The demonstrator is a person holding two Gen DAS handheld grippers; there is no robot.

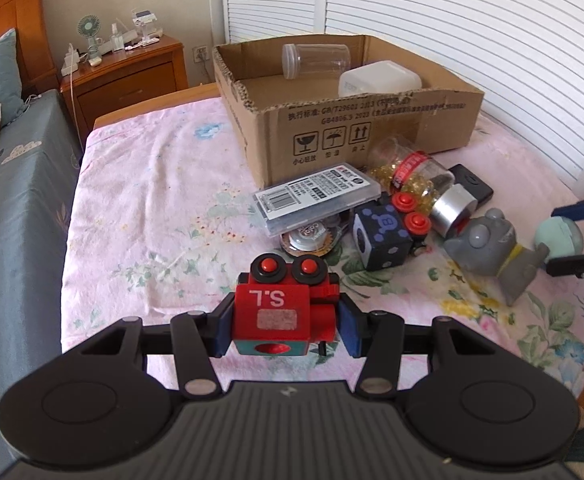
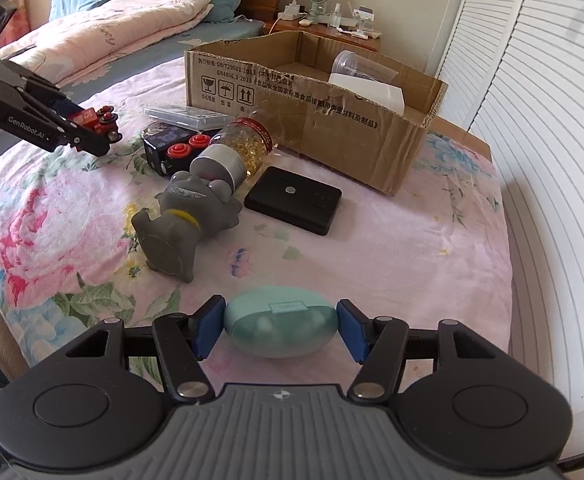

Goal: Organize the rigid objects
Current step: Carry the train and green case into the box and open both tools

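Observation:
My left gripper is shut on a red toy train block marked "S.L", its blue pads pressing both sides, just above the pink floral sheet. In the right wrist view the same left gripper shows at far left with the red train block in it. My right gripper is shut on a mint-green oval case, which rests on the sheet; that mint case also appears at the right edge of the left wrist view. An open cardboard box stands behind the pile.
The box holds a clear jar and a white container. In front lie a flat plastic case, a dark blue train block, a capsule jar, a grey toy figure and a black power bank. Louvred doors stand behind.

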